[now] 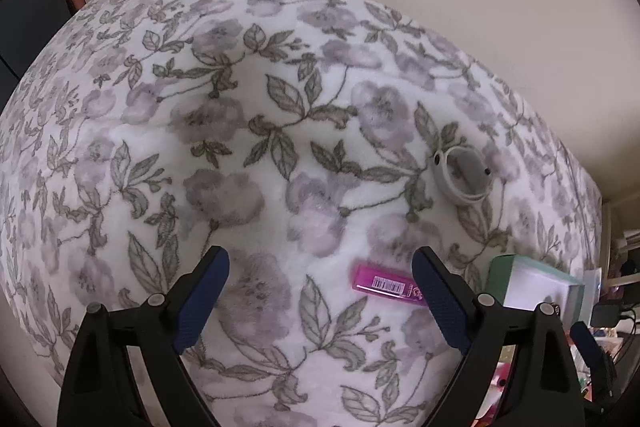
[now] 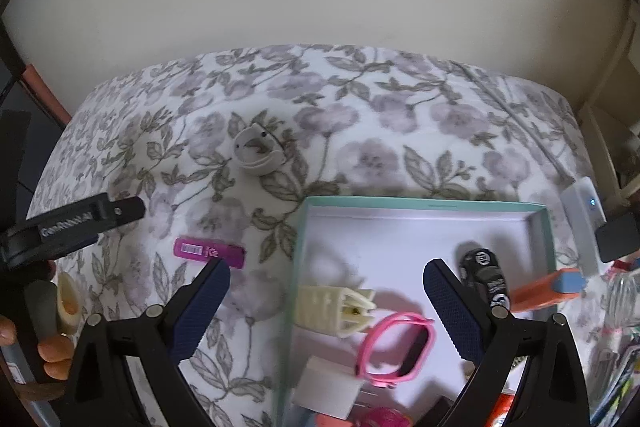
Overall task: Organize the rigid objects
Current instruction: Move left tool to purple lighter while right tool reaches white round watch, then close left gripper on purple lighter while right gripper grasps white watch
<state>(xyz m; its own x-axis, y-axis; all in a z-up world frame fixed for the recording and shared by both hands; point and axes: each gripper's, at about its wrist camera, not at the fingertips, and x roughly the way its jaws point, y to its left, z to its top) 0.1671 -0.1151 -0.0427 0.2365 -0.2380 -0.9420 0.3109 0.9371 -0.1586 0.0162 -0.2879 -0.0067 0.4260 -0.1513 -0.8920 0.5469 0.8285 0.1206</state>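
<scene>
gaping wide and empty, both grippers' fingers: left gripper over blanket, right gripper above box.

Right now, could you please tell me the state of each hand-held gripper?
Left hand-held gripper: open, holding nothing, above the floral blanket.
Right hand-held gripper: open, holding nothing, over the edge of the mint-rimmed box.
</scene>
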